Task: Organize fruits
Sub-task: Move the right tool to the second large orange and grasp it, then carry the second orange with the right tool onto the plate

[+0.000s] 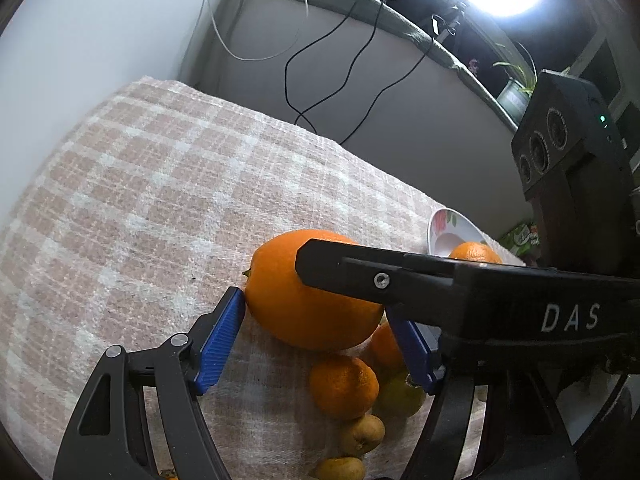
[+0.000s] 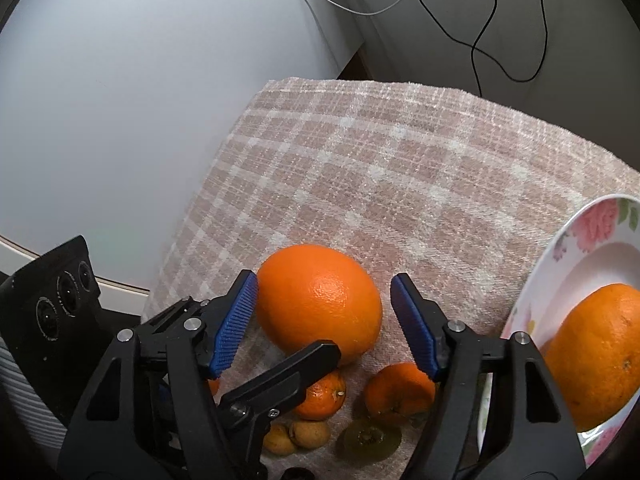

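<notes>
Two grippers around one big round orange point(image 2: 319, 302) on the pink checked cloth point(image 2: 380, 168) | left gripper point(image 1: 316, 334) pads touching its sides | right gripper point(image 2: 324, 322) partly open, right pad clear | flowered white plate point(image 2: 560, 248) nearby

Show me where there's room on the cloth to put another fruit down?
The checked cloth is bare beyond the big orange, out to its far edges. Near the grippers it is crowded with small oranges and little yellow fruits. The flowered plate already holds one orange.
</notes>
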Available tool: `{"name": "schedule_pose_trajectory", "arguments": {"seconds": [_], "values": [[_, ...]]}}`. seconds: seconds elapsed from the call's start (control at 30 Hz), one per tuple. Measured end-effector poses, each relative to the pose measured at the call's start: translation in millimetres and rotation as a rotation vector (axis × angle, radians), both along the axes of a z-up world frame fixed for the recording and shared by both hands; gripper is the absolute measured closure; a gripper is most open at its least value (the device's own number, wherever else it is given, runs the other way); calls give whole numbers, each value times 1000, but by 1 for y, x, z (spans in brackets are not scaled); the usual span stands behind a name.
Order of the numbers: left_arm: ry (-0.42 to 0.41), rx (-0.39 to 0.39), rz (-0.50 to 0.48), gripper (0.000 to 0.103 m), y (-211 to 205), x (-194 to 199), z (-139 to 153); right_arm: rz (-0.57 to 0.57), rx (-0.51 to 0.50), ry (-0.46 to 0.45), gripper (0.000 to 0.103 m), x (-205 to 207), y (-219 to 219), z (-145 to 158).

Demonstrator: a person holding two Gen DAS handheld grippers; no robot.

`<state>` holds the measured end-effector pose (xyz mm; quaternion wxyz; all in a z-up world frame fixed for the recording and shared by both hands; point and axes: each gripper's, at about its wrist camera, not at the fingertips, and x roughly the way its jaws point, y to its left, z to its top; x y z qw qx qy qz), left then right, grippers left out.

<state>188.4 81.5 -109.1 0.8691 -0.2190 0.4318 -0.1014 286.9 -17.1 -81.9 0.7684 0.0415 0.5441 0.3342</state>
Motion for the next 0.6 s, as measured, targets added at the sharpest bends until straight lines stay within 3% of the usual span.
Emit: {"name": "schedule_pose_trajectory", "arguments": {"seconds": [0.27,0.6], "values": [[-16,17,9,30,-4,-2,1,-22,36,44,35,0,-3,-2],[-56,40,10,30,-10,-9,15,-43,55,20,36,-9,-9,13]]}}
